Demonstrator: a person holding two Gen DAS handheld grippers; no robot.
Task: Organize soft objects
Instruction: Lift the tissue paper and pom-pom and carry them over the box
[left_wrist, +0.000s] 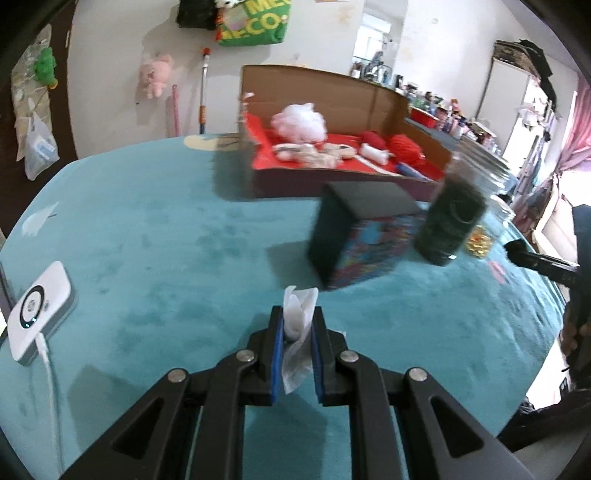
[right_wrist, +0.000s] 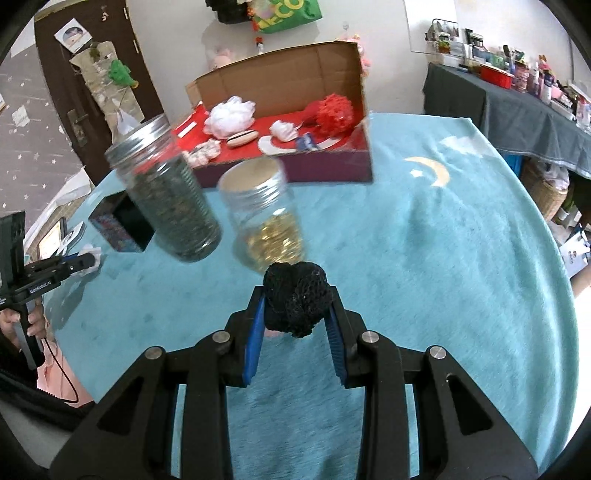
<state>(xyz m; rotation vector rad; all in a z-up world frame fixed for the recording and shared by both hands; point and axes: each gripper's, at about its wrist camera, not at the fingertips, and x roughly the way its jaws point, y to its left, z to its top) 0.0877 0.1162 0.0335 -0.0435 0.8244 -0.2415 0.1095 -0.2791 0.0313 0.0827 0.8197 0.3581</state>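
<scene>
My left gripper is shut on a crumpled white plastic bag, held above the teal cloth. My right gripper is shut on a black mesh puff, also above the cloth. An open cardboard box with a red floor stands at the far side; it also shows in the right wrist view. It holds a white puff, a red puff and several small soft items. The left gripper appears at the left edge of the right wrist view.
A jar of dark green grains and a jar of gold pieces stand between me and the box. A small patterned dark box sits by them. A white device with a cable lies at left.
</scene>
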